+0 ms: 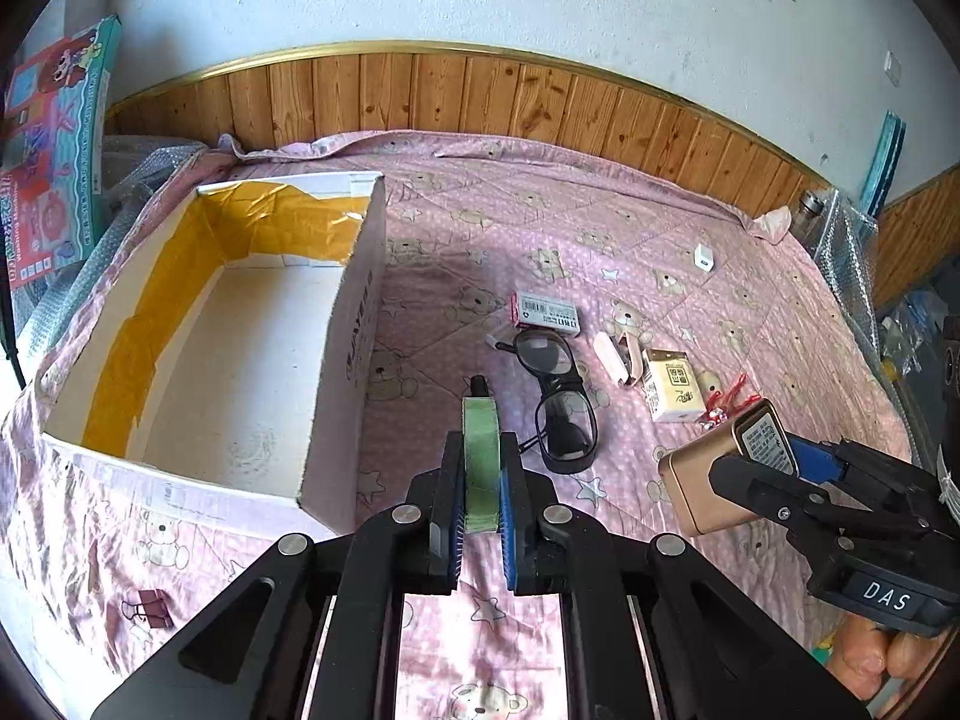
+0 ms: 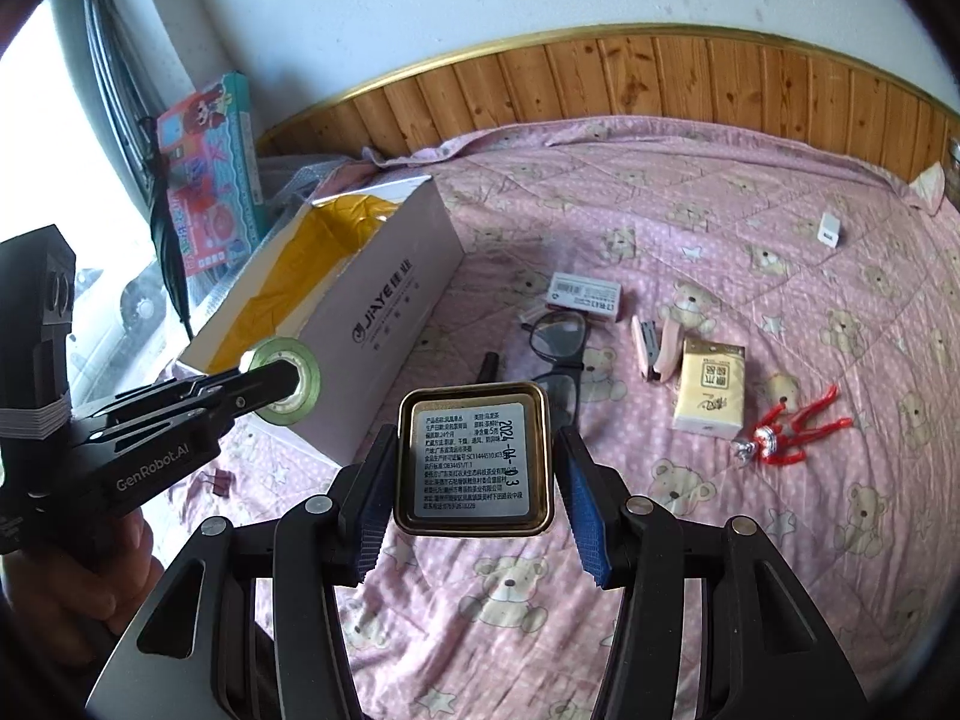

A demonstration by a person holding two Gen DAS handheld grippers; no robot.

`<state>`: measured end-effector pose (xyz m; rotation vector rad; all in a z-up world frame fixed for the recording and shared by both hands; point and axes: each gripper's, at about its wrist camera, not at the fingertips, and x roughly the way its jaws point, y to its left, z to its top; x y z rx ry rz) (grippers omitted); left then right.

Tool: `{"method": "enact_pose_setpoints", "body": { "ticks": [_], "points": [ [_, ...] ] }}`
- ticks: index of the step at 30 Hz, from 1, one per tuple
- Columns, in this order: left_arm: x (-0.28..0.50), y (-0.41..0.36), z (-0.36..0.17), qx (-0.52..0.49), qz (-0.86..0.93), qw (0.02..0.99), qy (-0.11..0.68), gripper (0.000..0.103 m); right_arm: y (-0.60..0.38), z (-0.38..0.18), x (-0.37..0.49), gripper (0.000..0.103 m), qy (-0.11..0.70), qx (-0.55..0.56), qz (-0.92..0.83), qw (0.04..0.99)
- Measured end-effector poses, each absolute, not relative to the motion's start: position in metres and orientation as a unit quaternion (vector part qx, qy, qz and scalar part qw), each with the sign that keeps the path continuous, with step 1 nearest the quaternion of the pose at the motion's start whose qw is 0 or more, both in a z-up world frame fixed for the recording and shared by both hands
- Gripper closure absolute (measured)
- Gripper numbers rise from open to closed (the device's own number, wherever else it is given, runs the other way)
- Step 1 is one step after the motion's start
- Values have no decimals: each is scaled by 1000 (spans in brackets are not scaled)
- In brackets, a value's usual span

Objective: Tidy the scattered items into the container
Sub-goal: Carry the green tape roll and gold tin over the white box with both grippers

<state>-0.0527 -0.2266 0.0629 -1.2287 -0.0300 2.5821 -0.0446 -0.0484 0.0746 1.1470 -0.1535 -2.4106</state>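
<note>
A white cardboard box (image 1: 354, 330) (image 2: 384, 312) with yellow tape lining stands open on the pink bear-print bed. My left gripper (image 1: 480, 441) (image 2: 287, 383) is shut on a green tape roll (image 1: 480, 480) (image 2: 305, 363), held upright in the air just right of the box's near corner. My right gripper (image 2: 477, 435) (image 1: 759, 456) is shut on a gold square tin (image 2: 472, 462) (image 1: 696, 480), its labelled base facing the camera, lifted above the bed right of the left gripper. On the sheet lie black glasses (image 1: 558, 396) (image 2: 558, 348).
Also on the bed are a small labelled box (image 1: 546, 313), a pink stapler (image 1: 618, 357), a tissue pack (image 1: 669, 387), a red figure (image 2: 792, 426), a white charger (image 1: 703, 257), a binder clip (image 1: 150, 606) and a black pen-like stick (image 2: 489, 366). A wooden panel wall runs behind.
</note>
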Motion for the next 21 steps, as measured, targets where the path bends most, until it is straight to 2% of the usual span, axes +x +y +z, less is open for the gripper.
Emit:
{"method": "enact_pose_setpoints", "body": {
  "ticks": [7,21],
  "points": [
    [-50,-258,77,-411,903,125,-32,93,-83,94,-43,49,-43,405,-877,256],
    [-62,-334,99,-391,911,98,-87,93,-147,119,-61,49,-78,403,-851,328]
  ]
}}
